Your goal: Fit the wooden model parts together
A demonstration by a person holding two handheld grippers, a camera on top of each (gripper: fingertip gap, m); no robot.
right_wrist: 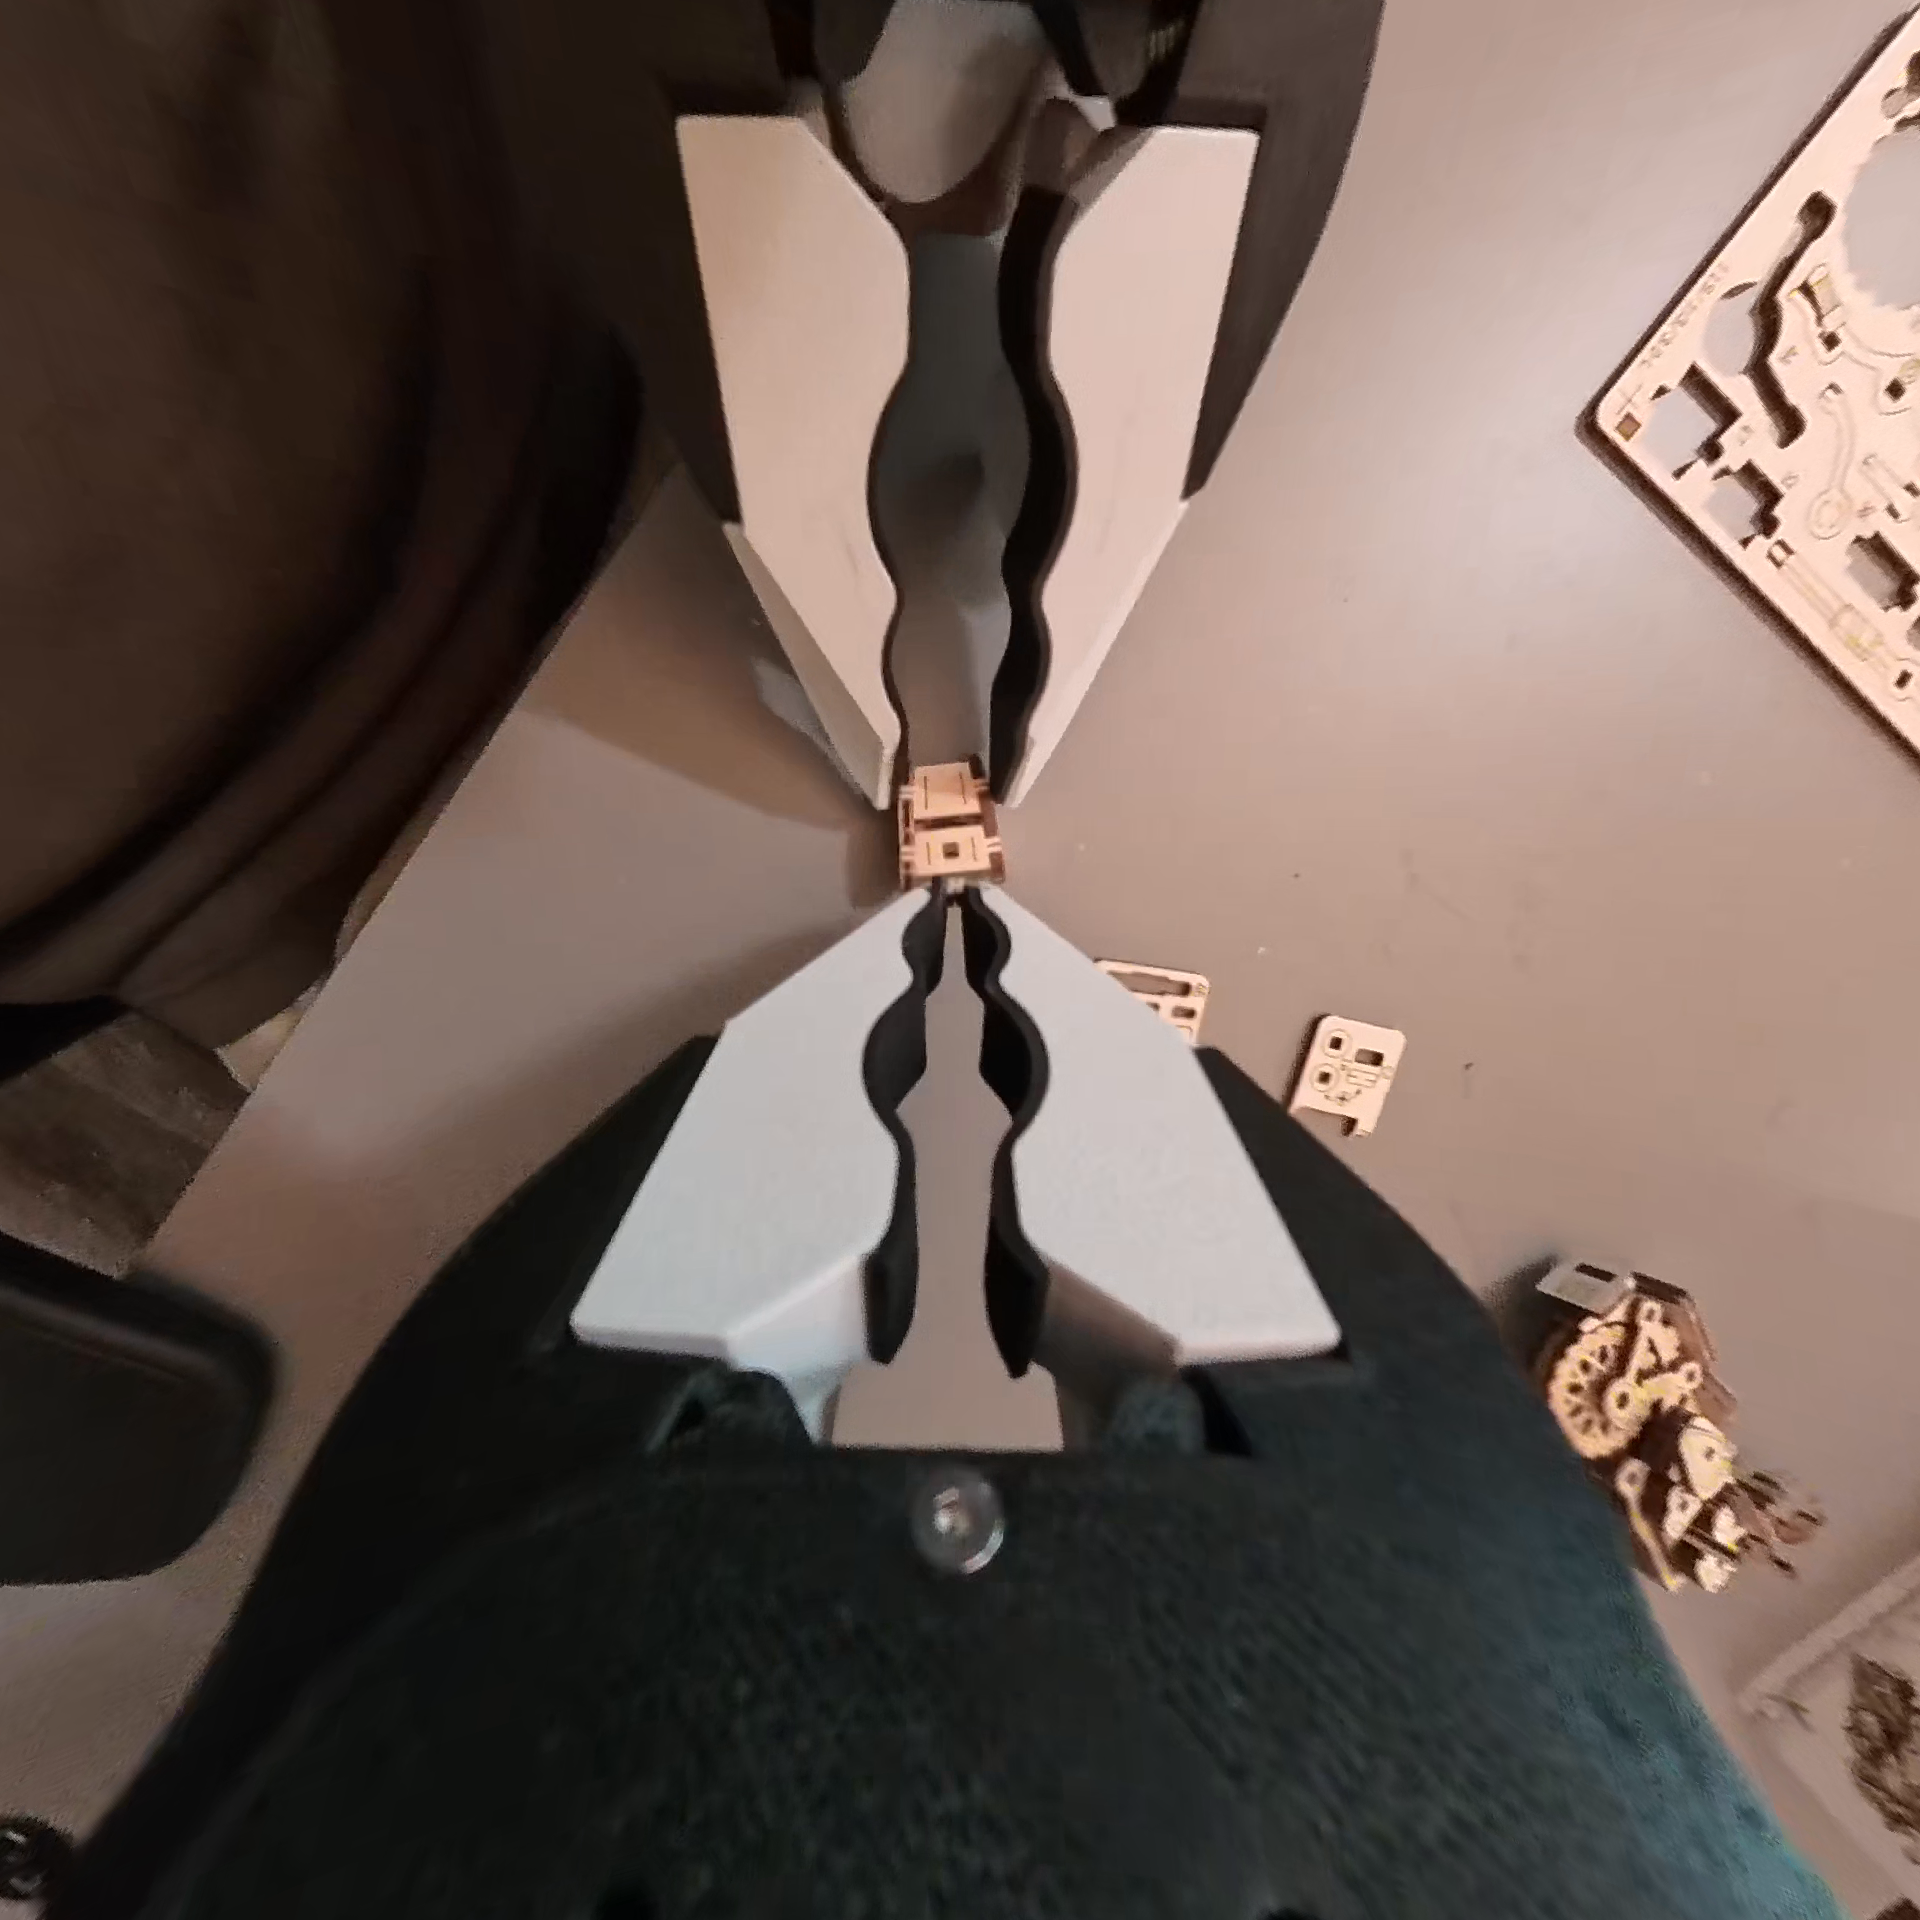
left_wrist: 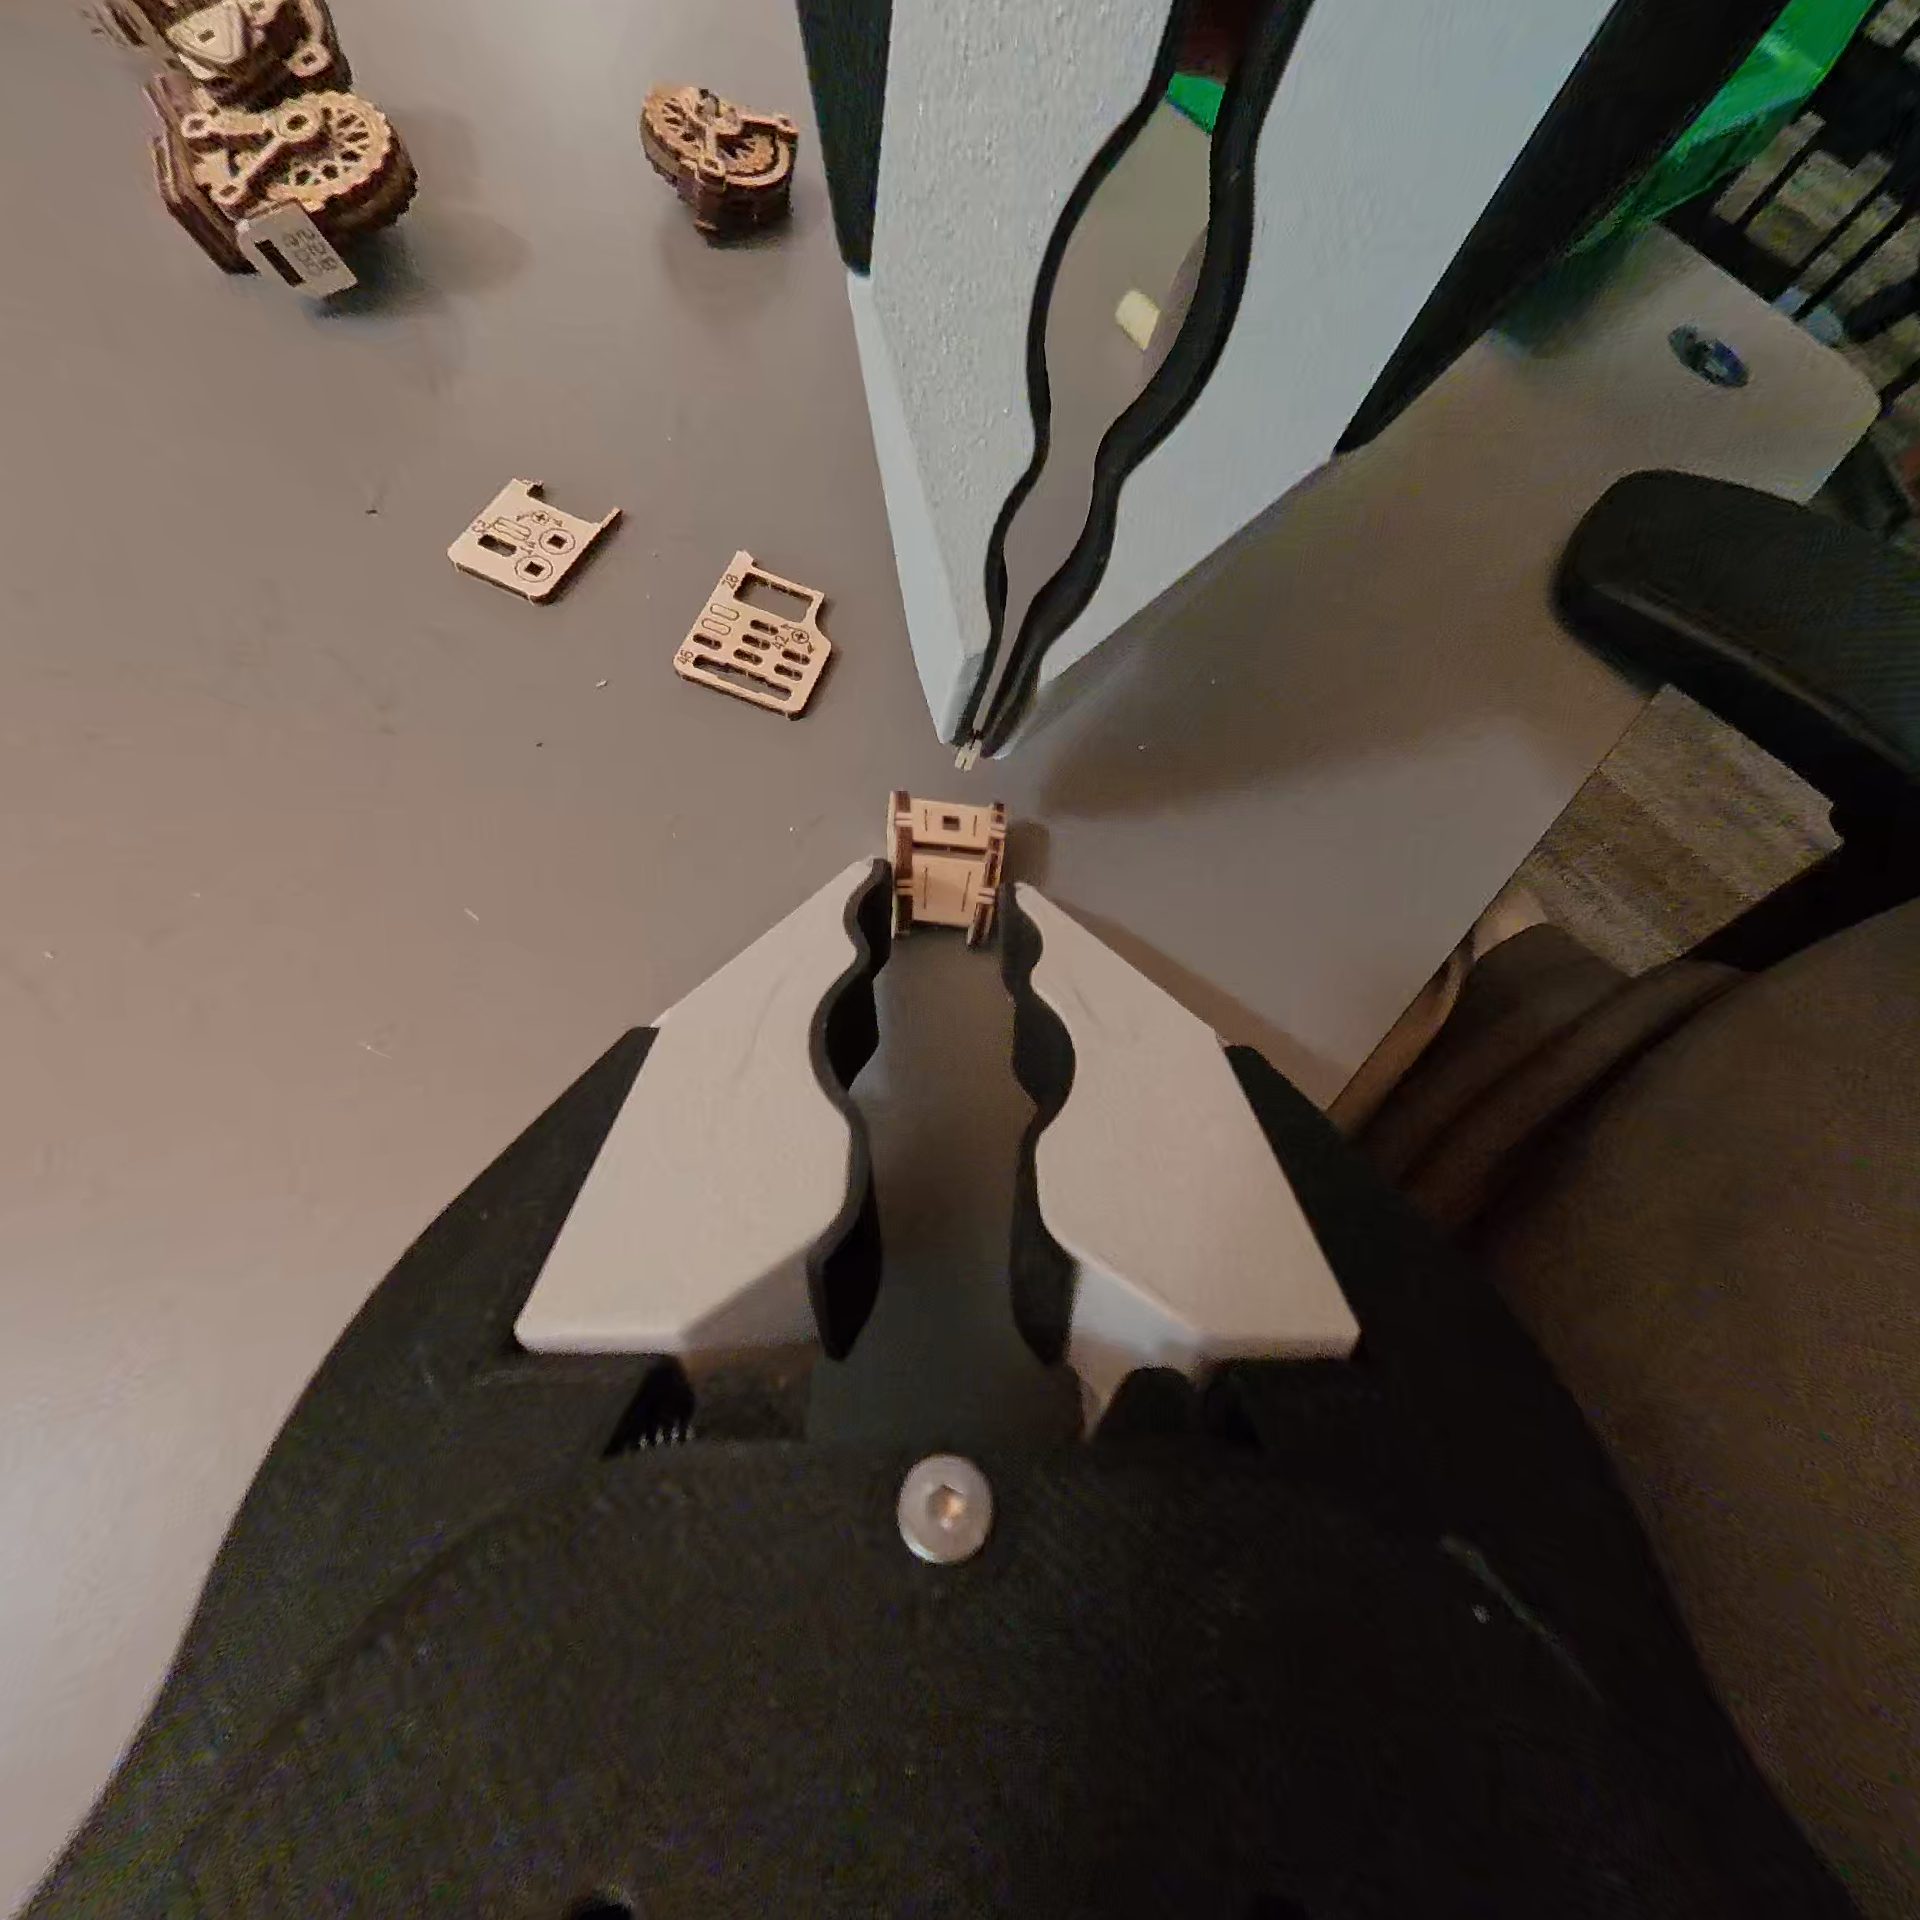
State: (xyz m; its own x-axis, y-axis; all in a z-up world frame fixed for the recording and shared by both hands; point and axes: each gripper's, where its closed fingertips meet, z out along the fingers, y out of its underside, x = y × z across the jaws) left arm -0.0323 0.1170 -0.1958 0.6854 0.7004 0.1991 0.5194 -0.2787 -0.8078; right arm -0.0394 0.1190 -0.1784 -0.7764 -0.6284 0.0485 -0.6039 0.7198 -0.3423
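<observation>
My left gripper is shut on a small pale wooden box assembly with a square hole in its face, held just above the grey table near its edge. My right gripper comes in from above, shut on a tiny wooden peg a little short of the box. In the right wrist view my right gripper holds the peg right at the box's face, and my left gripper grips the box from the far side.
Two flat wooden plates lie to the left on the table. Two dark gear assemblies stand farther back. A punched-out parts sheet lies at the right. A black chair stands beyond the table edge. Left and right tips are no more than a few centimetres apart.
</observation>
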